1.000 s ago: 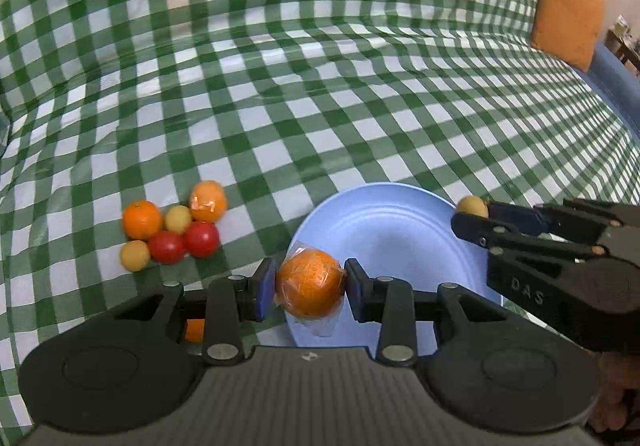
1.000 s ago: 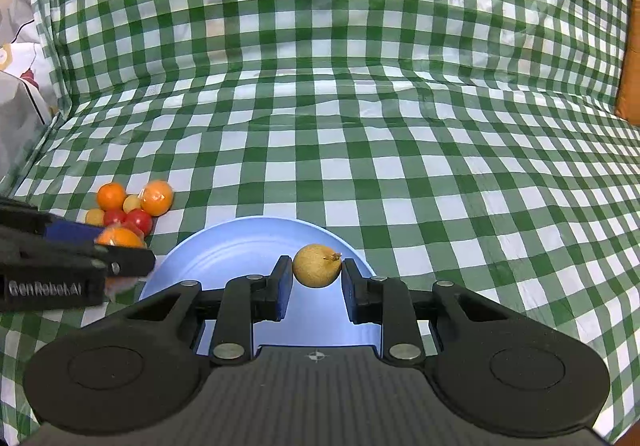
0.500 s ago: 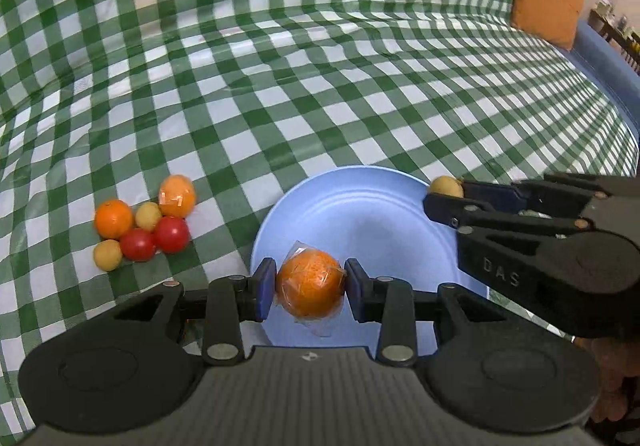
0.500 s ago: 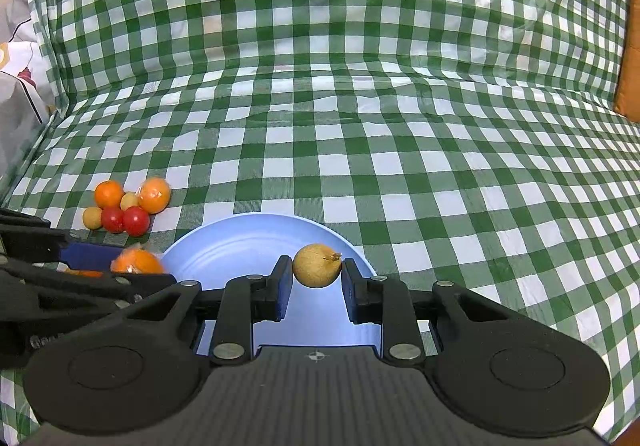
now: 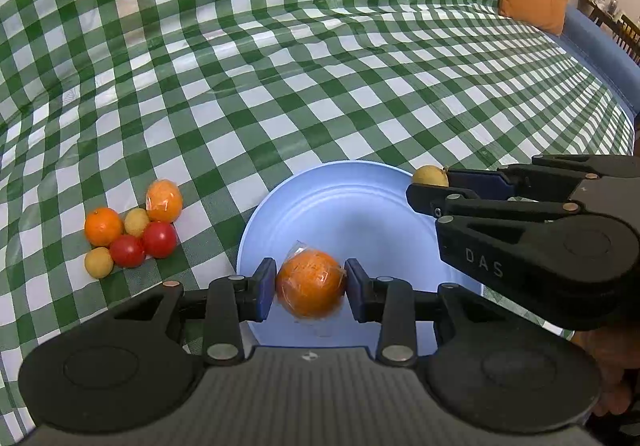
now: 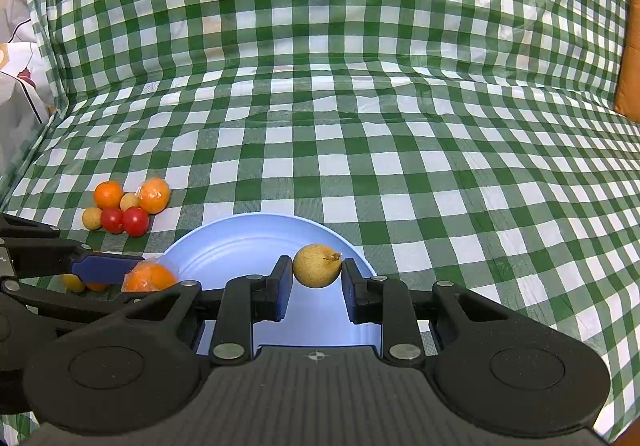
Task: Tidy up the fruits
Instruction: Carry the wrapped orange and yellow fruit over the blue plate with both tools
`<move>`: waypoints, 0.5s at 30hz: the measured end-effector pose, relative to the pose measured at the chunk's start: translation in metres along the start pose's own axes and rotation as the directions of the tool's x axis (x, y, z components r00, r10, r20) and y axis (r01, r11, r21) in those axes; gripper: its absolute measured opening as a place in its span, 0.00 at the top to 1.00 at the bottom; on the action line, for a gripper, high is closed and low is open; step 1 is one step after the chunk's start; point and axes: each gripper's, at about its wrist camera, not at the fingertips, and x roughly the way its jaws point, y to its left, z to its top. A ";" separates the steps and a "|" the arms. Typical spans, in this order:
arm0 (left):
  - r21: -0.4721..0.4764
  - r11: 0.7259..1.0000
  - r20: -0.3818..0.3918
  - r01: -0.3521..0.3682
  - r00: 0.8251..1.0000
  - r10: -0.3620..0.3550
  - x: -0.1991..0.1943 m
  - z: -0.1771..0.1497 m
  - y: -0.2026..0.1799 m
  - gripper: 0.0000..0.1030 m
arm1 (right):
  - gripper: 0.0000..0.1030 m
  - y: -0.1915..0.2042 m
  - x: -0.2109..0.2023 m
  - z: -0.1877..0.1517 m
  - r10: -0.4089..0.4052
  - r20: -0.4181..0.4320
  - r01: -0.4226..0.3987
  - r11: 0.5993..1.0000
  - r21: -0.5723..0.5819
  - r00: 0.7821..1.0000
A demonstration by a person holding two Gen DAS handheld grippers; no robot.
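Plastic-wrapped orange [image 5: 310, 283] is clamped in the left gripper [image 5: 310, 284] over the round light-blue plate [image 5: 360, 206]. Small tan round fruit [image 6: 317, 265] is pinched by the right gripper [image 6: 316, 270] above the plate's far rim.

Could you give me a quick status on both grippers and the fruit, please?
Left gripper shut on wrapped orange, over blue plate. Right gripper shut on tan fruit, over plate. Six fruits on cloth. Nothing in the way.

Glossy checked plastic cloth [image 5: 280, 86] under a smooth matt plate [image 5: 360, 214].
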 end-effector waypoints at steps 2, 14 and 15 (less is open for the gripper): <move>0.003 1.000 0.000 0.000 1.000 0.000 0.000 0.000 0.000 0.60 | 0.73 -0.002 0.000 0.000 0.004 0.001 -0.004 1.000 -0.005 1.000; 0.008 1.000 0.000 -0.001 1.000 0.001 0.000 0.000 -0.001 0.60 | 0.73 -0.001 0.000 0.001 0.004 -0.002 -0.004 1.000 -0.007 1.000; 0.009 1.000 0.000 -0.001 1.000 0.001 0.001 0.000 -0.001 0.60 | 0.73 -0.001 0.000 0.001 0.005 -0.002 -0.005 1.000 -0.008 1.000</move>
